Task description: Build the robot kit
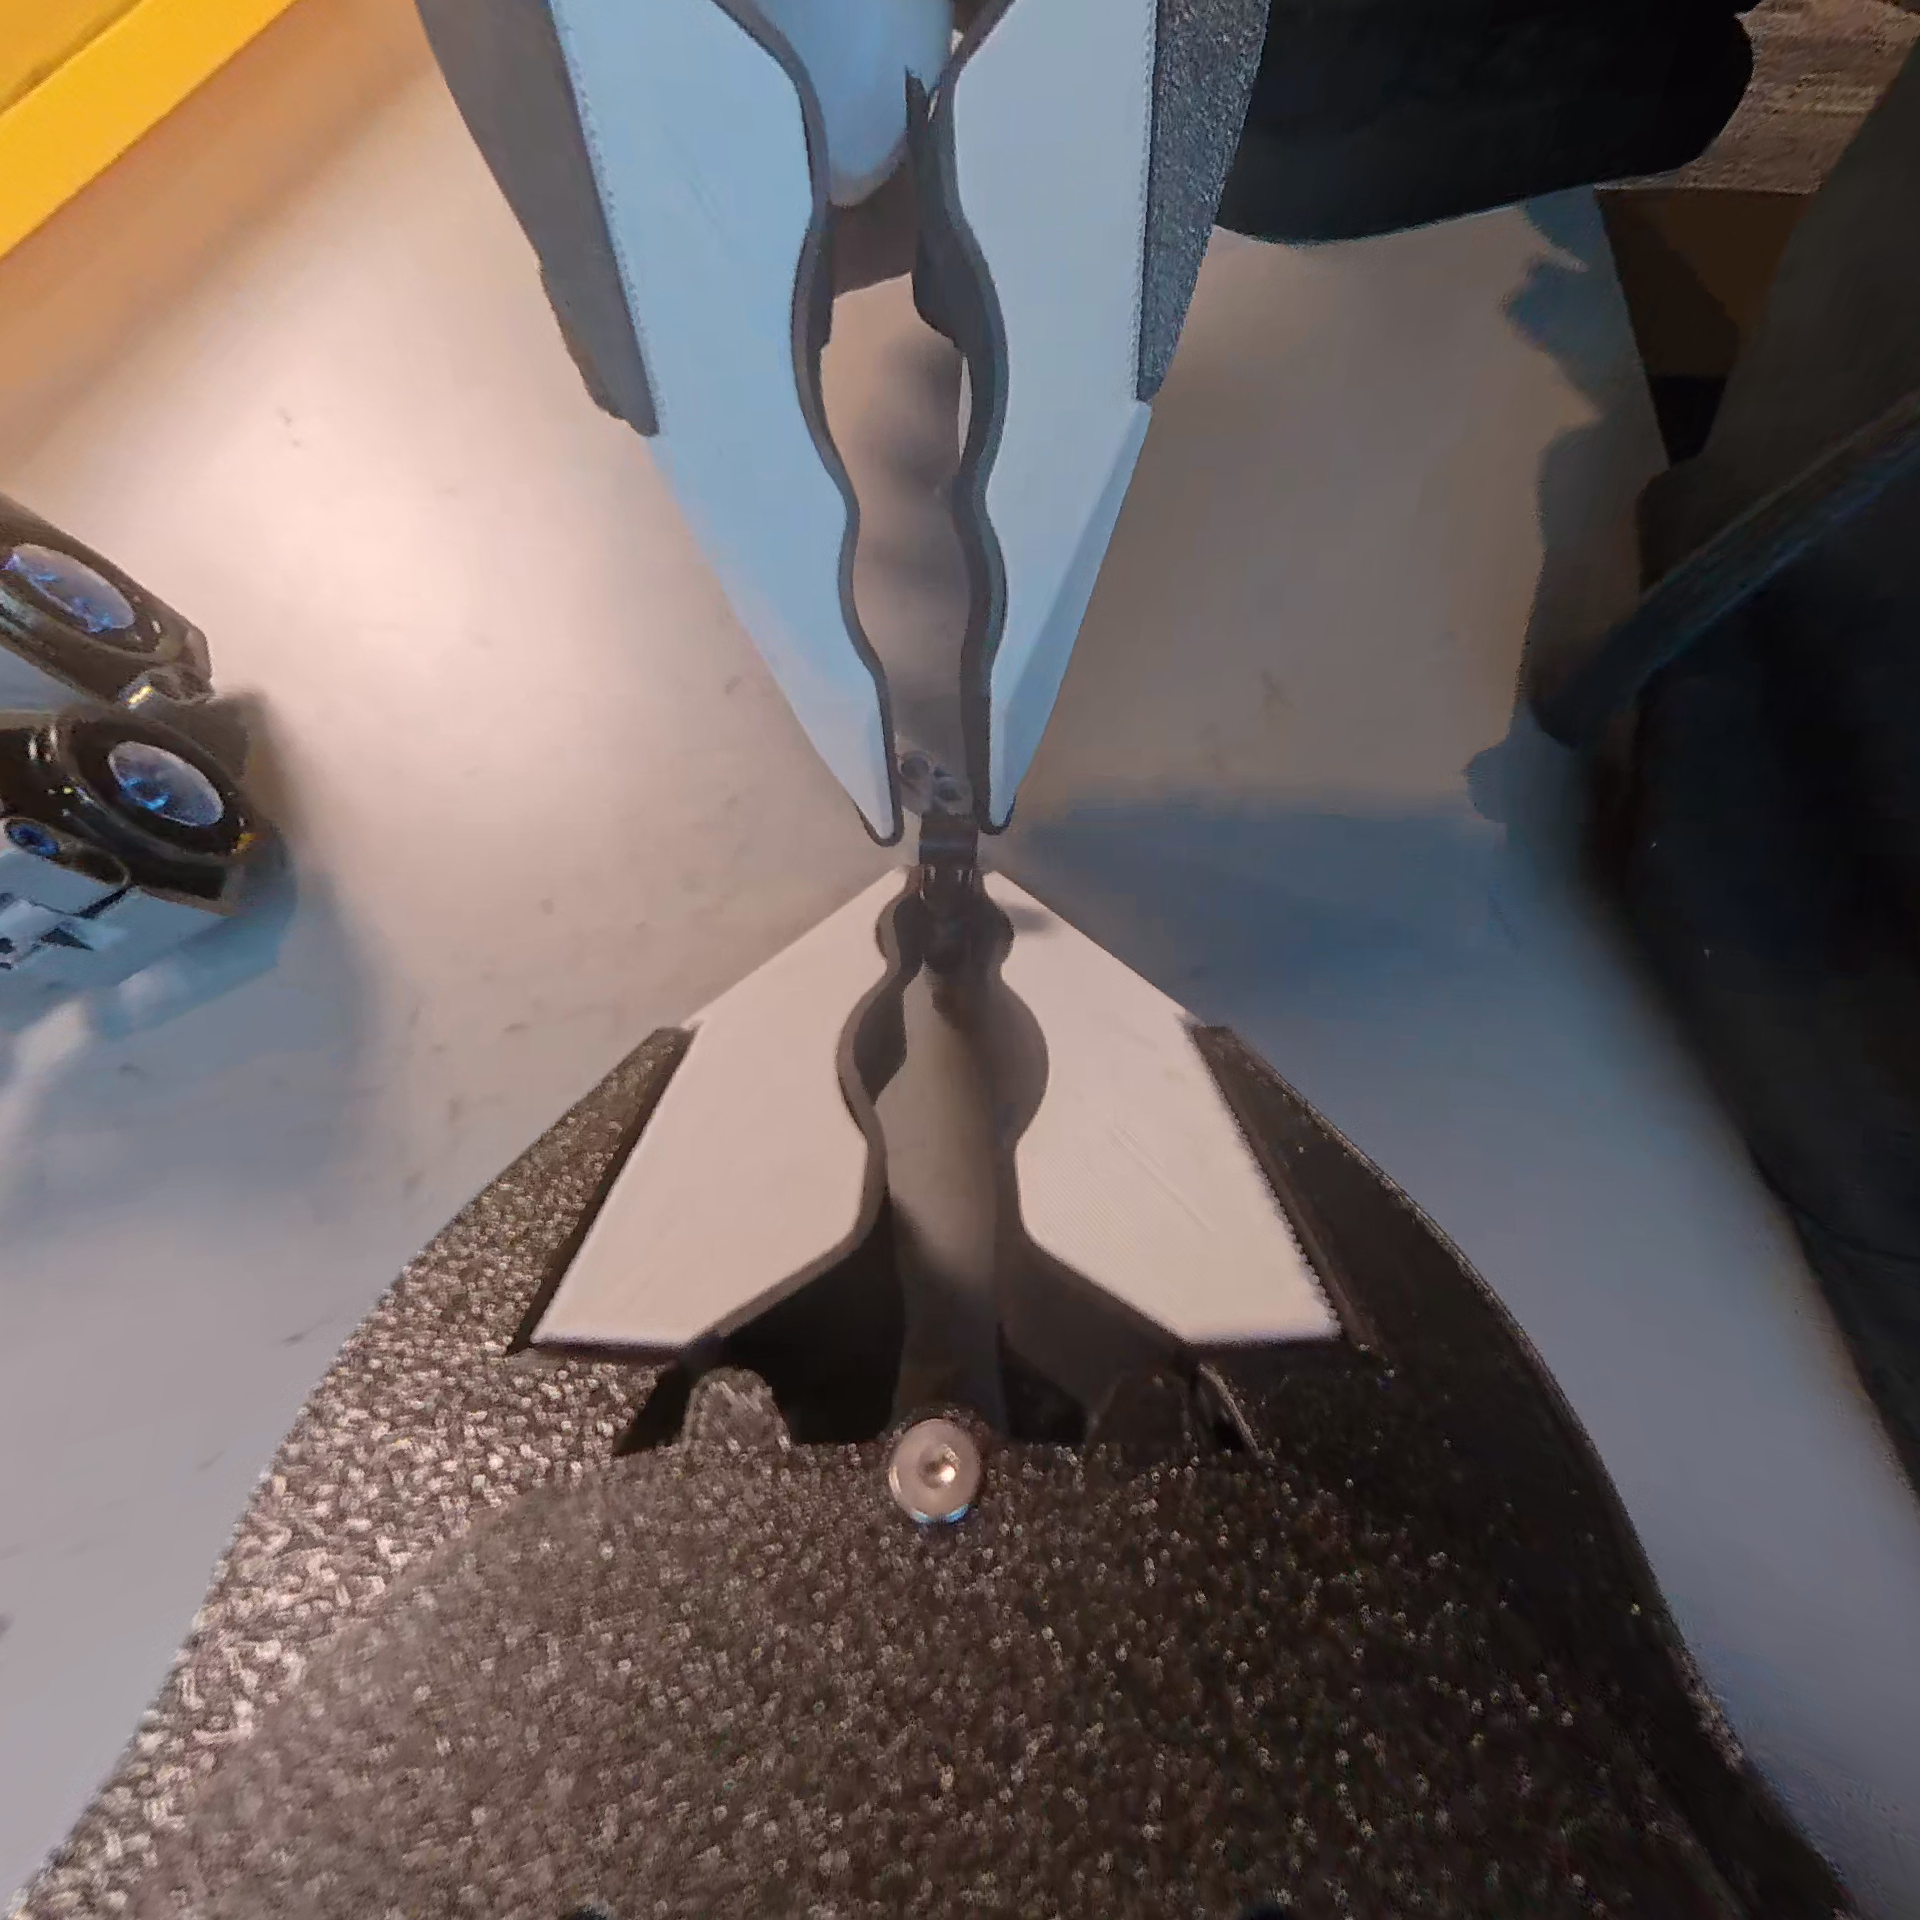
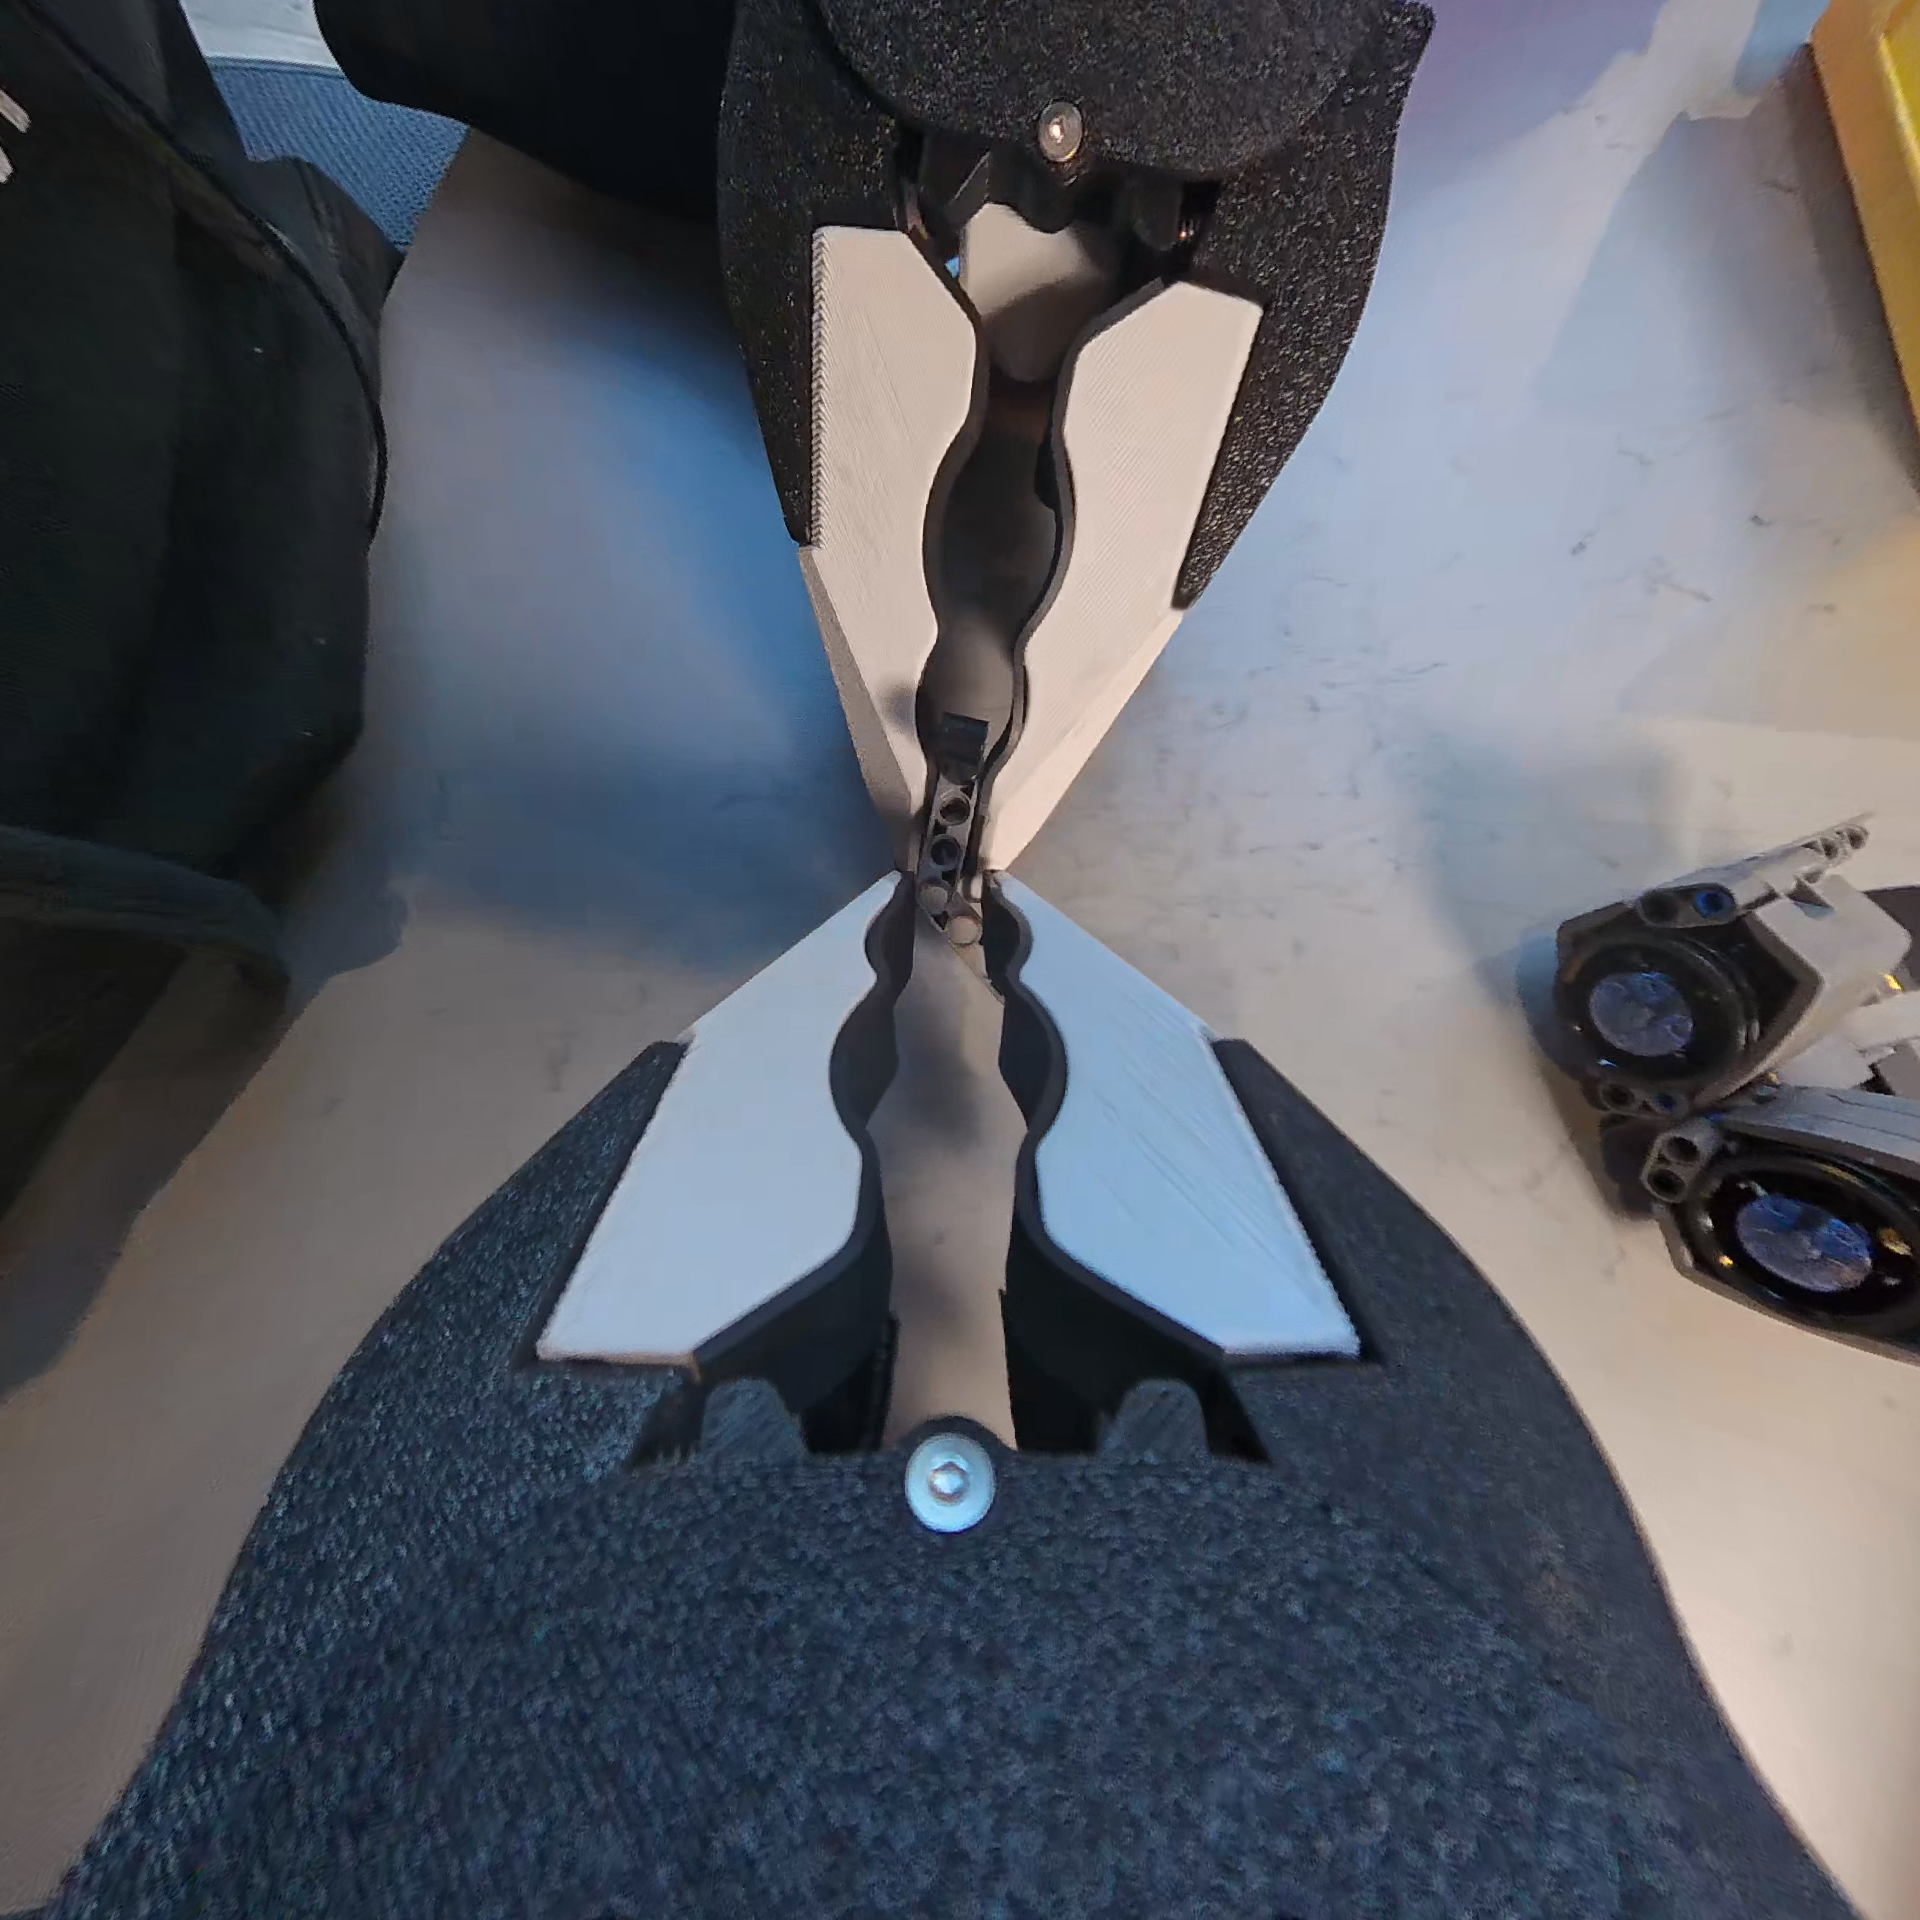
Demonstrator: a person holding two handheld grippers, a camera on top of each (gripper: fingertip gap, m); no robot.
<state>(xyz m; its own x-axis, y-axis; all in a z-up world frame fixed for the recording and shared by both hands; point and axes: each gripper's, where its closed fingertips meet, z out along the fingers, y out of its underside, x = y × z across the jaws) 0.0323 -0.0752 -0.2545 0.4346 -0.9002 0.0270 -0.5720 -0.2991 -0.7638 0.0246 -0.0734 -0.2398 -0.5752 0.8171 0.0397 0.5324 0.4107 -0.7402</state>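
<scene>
A small black beam with round holes (image 2: pixel 954 831) is held between the two grippers, which meet tip to tip just above a pale tabletop (image 2: pixel 1351 623). My right gripper (image 2: pixel 948 883) is shut on the near end of the beam. My left gripper (image 2: pixel 951 847) comes in from the top of the right wrist view and is shut on the far part of the beam. In the left wrist view my left gripper (image 1: pixel 943 878) pinches the black beam (image 1: pixel 943 847), and the right gripper (image 1: pixel 940 821) comes down from the top and clamps it too. Most of the beam is hidden between the pads.
A grey and black toy assembly with round blue-tinted lenses (image 2: pixel 1745 1091) lies on the table; it also shows in the left wrist view (image 1: pixel 125 769). A yellow box (image 1: pixel 104 114) stands at the table's far side. A black bag (image 2: pixel 156 520) lies on the opposite side. Left and right tips are no more than a few centimetres apart.
</scene>
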